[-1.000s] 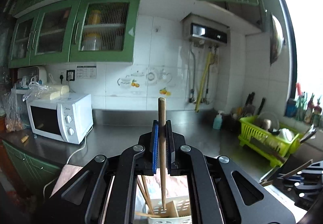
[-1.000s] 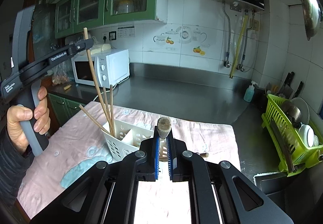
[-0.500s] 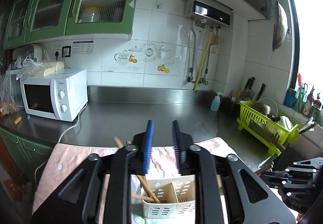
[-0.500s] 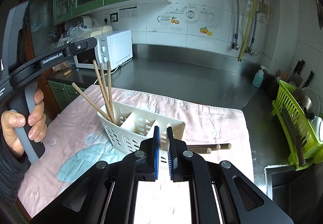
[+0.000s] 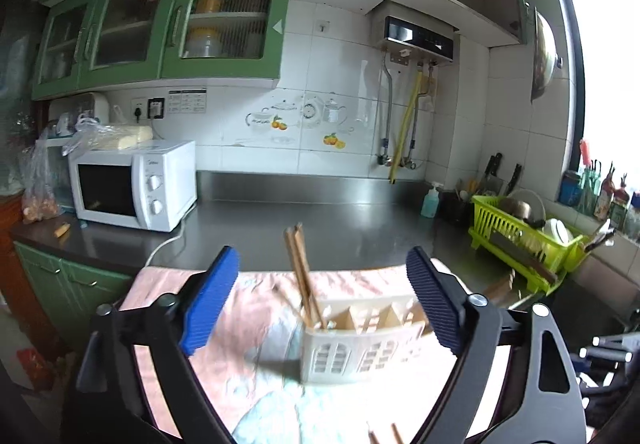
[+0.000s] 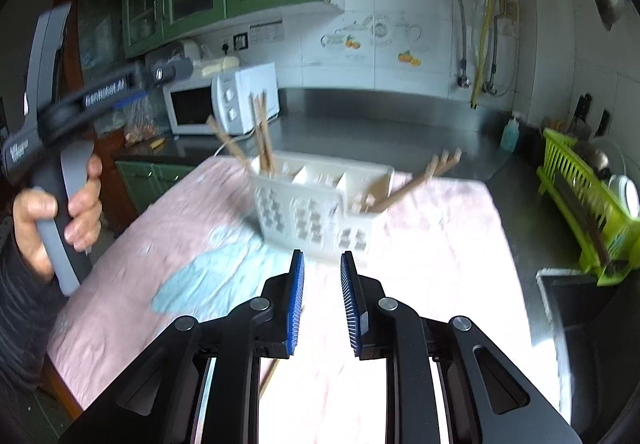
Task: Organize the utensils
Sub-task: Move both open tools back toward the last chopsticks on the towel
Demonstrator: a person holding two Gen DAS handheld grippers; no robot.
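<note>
A white slotted utensil caddy (image 5: 360, 344) (image 6: 316, 208) stands on the pink cloth (image 6: 180, 236). Wooden chopsticks (image 5: 302, 276) (image 6: 262, 132) stand in its left compartment, and more chopsticks (image 6: 416, 180) lean out of its right compartment. My left gripper (image 5: 320, 300) is wide open and empty, above and in front of the caddy. My right gripper (image 6: 322, 296) is open and empty, pulled back from the caddy. A loose chopstick (image 6: 272, 372) lies on the cloth under the right gripper. Two chopstick tips (image 5: 384, 434) show at the left view's bottom edge.
A white microwave (image 5: 136, 184) stands at the back left on the steel counter (image 5: 340, 228). A green dish rack (image 5: 520, 240) and a soap bottle (image 5: 430, 200) are at the right. A sink (image 6: 576, 308) lies right of the cloth.
My left gripper let a chopstick go into the caddy, opened wide and pulled back. My right gripper released its chopstick into the right compartment, opened and drew back.
</note>
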